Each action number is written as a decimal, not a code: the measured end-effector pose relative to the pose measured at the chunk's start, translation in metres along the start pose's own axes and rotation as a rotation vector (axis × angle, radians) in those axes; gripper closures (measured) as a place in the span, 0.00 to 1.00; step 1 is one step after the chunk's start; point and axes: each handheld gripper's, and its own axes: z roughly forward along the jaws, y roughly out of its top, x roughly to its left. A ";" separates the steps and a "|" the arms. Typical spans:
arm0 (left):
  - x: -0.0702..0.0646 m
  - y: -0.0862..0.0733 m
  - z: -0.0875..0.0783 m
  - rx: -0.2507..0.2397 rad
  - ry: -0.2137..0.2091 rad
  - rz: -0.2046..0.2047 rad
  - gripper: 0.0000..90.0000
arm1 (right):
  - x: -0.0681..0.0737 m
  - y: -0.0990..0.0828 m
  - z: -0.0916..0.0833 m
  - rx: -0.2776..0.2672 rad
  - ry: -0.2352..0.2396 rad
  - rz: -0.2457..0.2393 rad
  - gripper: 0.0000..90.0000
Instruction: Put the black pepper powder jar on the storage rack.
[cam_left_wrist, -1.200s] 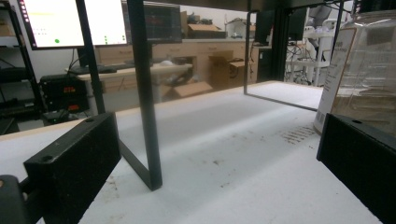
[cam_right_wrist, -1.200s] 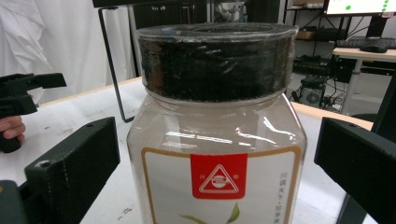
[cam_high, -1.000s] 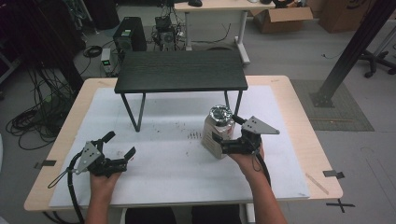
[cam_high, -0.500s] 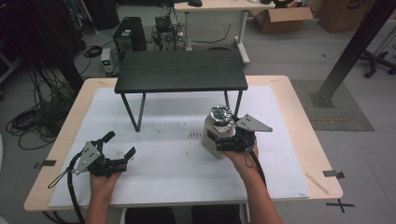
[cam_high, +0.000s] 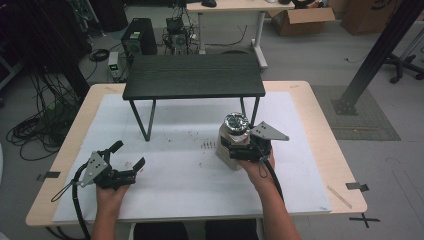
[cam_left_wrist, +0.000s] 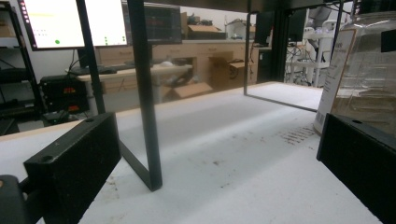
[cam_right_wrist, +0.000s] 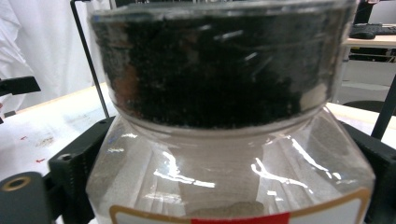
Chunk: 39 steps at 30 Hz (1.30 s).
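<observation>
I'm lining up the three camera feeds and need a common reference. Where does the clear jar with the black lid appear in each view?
High view: jar right of centre on the white mat, between the right claw's jaws, just before the small black table.
Left gripper view: jar at the right edge, above the right-hand jaw.
Right gripper view: jar close up, filling the centre.
Shared landmark: the small black table's leg.

I take this for a lab or robotics workroom. Upper left of the high view, a computer tower (cam_high: 135, 36) sits on the grey floor among tangled cables (cam_high: 35, 131). Cardboard boxes (cam_high: 302, 15) sit at the top right. In the left gripper view, lit monitors (cam_left_wrist: 53, 22) stand at upper left.
</observation>
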 end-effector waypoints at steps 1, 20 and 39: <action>0.000 0.000 0.000 0.000 0.000 0.000 0.00 | 0.000 0.000 0.000 -0.002 0.001 -0.001 0.09; 0.000 0.000 0.000 0.001 0.000 -0.001 0.00 | 0.001 -0.001 0.001 -0.023 -0.005 -0.031 0.23; 0.000 0.000 0.000 0.000 0.000 0.000 0.00 | 0.001 0.002 -0.002 -0.001 0.008 -0.068 0.26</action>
